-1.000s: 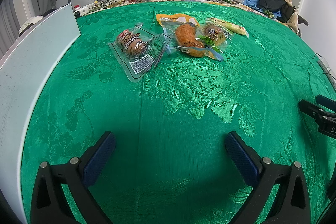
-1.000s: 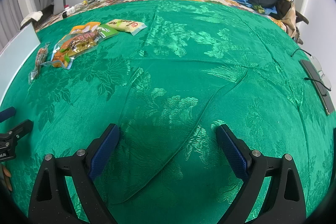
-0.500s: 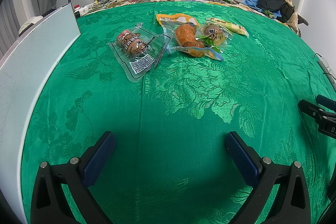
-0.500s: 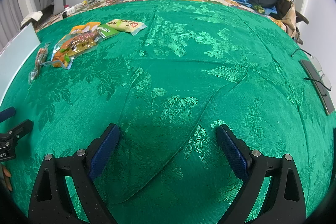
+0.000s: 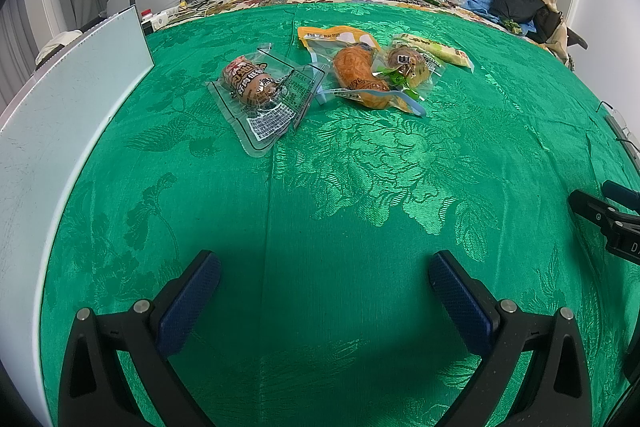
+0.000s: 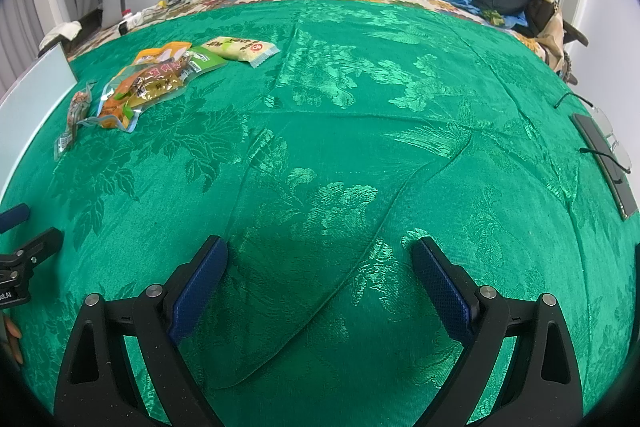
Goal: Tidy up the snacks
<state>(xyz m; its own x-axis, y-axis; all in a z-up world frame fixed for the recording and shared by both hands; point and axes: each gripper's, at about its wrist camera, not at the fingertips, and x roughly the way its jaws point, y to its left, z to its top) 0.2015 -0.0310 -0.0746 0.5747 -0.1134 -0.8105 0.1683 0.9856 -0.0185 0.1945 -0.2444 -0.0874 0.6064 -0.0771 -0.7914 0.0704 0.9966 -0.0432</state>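
Green bedspread [image 5: 360, 187] — four snack packets [image 5: 362, 75] clustered; left gripper [image 5: 320, 287] and right gripper [image 6: 320, 275] gape wide, empty.

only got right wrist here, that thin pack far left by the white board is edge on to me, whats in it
Observer: The left wrist view shows it lying flat: a clear vacuum pack holding a brown sausage-like snack, barcode label facing up.
Operator: touching the one next to it
Observer: Yes, its right corner meets the clear edge of the orange pack; I cannot tell which lies on top.
Operator: left claw free
Observer: The left claw is open with nothing between its fingers, over bare green bedspread, short of the packs.
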